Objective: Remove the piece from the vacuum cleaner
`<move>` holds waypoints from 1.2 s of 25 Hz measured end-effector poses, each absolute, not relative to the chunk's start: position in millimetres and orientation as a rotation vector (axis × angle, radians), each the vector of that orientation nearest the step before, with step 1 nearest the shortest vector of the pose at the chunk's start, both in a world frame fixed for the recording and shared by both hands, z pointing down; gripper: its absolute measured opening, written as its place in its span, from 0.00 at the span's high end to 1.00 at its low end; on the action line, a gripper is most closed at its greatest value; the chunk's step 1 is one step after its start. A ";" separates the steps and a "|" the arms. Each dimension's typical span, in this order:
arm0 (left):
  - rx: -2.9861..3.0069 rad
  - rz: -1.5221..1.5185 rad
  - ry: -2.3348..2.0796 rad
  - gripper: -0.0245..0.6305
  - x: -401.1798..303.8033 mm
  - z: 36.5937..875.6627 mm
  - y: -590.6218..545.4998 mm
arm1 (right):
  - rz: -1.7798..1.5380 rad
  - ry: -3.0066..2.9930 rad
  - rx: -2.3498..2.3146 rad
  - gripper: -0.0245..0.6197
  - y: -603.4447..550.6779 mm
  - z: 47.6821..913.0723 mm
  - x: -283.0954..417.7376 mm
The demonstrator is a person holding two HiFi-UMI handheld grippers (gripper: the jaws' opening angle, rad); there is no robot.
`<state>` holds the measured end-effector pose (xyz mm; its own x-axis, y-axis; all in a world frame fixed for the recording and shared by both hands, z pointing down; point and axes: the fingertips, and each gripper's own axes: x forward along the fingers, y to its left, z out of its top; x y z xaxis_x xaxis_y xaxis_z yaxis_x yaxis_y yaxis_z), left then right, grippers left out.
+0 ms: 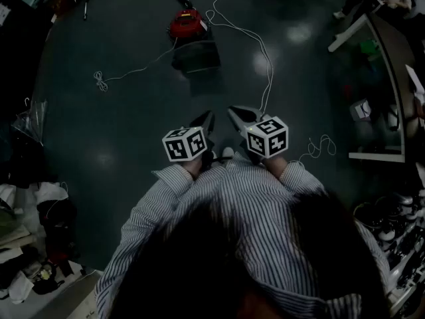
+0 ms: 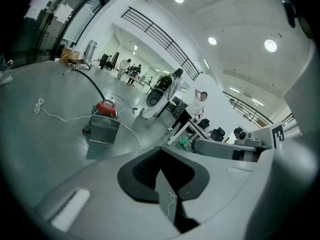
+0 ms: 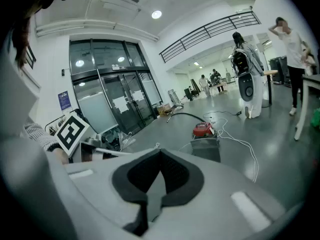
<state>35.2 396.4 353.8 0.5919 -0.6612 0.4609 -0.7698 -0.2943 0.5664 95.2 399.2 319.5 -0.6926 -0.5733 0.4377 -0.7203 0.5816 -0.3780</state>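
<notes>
Well, left gripper (image 1: 208, 119) and right gripper (image 1: 238, 115) hang empty, fingers together, because the vacuum cleaner (image 1: 186, 24) sits well away, toward the floor's (image 1: 126, 105) far edge.

The head view is dim and underexposed, its corners black with vignetting; pale glare patches sit on the glossy floor (image 1: 299, 33). Both gripper views are much brighter, lit by round ceiling lights (image 2: 270, 45), with straight lines bowing toward the dark rims. Distant people (image 2: 199, 106) look small and soft.
</notes>
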 end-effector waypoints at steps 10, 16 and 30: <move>2.055 0.188 -1.119 0.96 31.3 355.4 385.5 | 0.762 -2.538 1.057 0.96 386.5 321.1 90.0; 2.055 0.182 -1.111 0.96 31.4 357.4 380.4 | 0.754 -2.525 1.069 0.96 380.1 324.3 91.1; 2.024 0.163 -1.091 0.96 41.1 362.9 371.3 | 0.718 -2.535 1.025 0.96 368.1 323.5 94.2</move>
<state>41.1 371.3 362.9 0.6173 -0.6416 0.4553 -0.7467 -0.2956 0.5958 94.2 368.1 323.5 -0.6945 -0.5560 0.4566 -0.7129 0.6176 -0.3323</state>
